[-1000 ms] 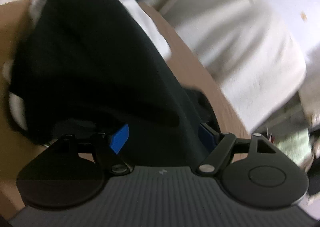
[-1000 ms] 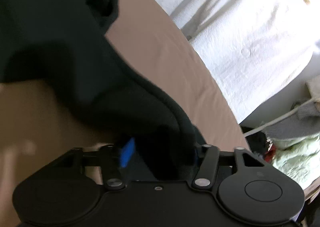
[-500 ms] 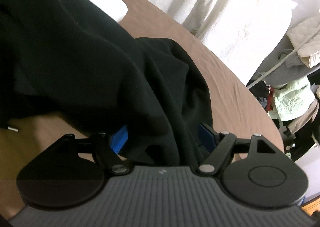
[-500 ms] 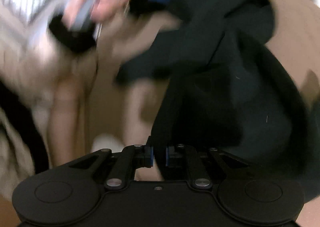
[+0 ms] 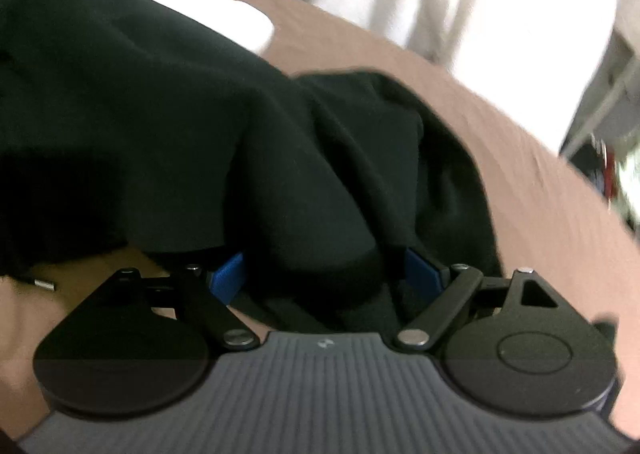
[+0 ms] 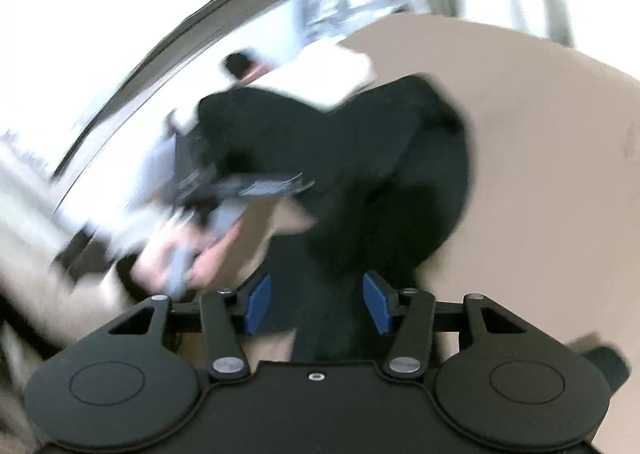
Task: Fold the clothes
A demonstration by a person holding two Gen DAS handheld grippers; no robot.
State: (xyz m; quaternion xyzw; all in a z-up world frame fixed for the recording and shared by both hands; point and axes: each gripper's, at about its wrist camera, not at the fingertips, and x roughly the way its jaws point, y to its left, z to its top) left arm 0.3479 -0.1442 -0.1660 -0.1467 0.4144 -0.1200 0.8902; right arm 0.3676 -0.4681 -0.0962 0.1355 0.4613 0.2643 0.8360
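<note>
**Black garment bunched between both claws**

Left wrist view: the left claw (image 5: 324,278) stands with its blue pads wide apart, and a thick bundle of the black garment (image 5: 180,125) lies between them and spreads ahead and to the left over the brown desk (image 5: 520,141). A white folded cloth (image 5: 224,17) sits far ahead, past the garment. Whether the pads press the cloth cannot be told.

Right wrist view, much blurred: the right claw (image 6: 318,304) is parted too, a strip of garment (image 6: 360,181) running between its pads. Ahead-left, a hand (image 6: 188,250) holds the other tool.

The fabric looks soft, limp and fairly heavy; a hem or corner would likely give a surer hold than the bunch.
</note>
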